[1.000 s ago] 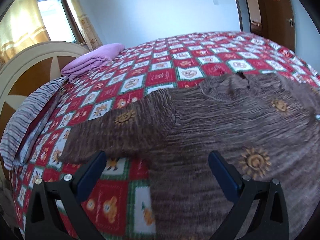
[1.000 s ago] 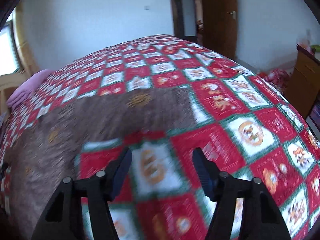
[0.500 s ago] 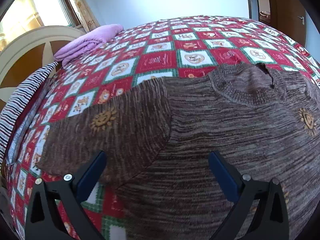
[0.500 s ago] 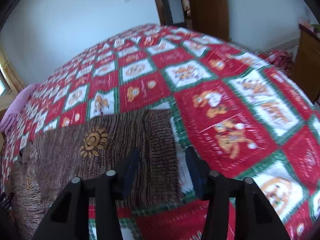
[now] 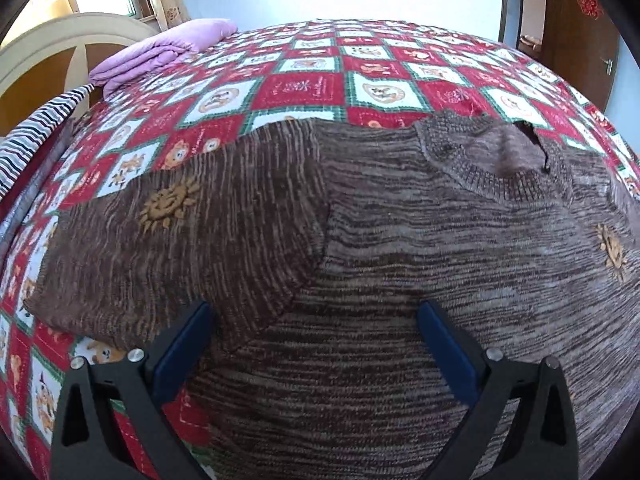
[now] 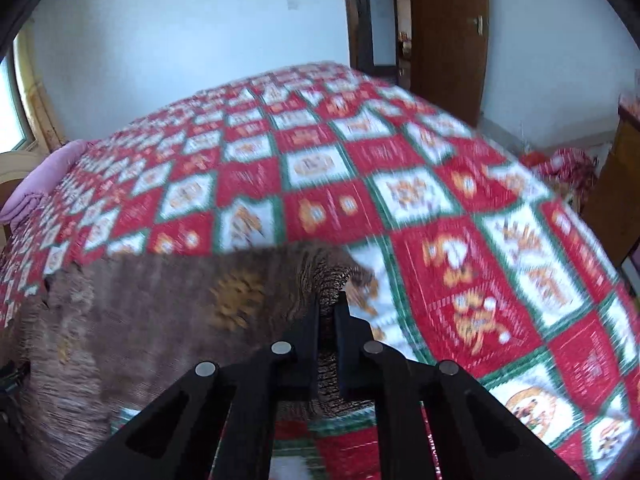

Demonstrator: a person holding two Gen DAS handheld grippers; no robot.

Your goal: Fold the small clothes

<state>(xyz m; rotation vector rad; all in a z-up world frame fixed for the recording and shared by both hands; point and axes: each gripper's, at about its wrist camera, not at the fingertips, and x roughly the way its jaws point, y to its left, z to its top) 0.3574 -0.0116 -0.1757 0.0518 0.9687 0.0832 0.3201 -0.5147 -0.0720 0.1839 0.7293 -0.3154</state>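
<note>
Right gripper pinches the sweater's sleeve cuff; sleeve runs leftward toward the body. Left gripper hovers open above the opposite armpit seam, gripping nothing.

One brown knit sweater on bed. Sun motifs on sweater: two in left wrist view, one on sleeve, one on body; one blurred in right wrist view. One neck opening. One folded purple blanket near headboard edge. One striped cloth at side edge. One headboard. One door. Two tongs: left tongs, right tongs.
</note>
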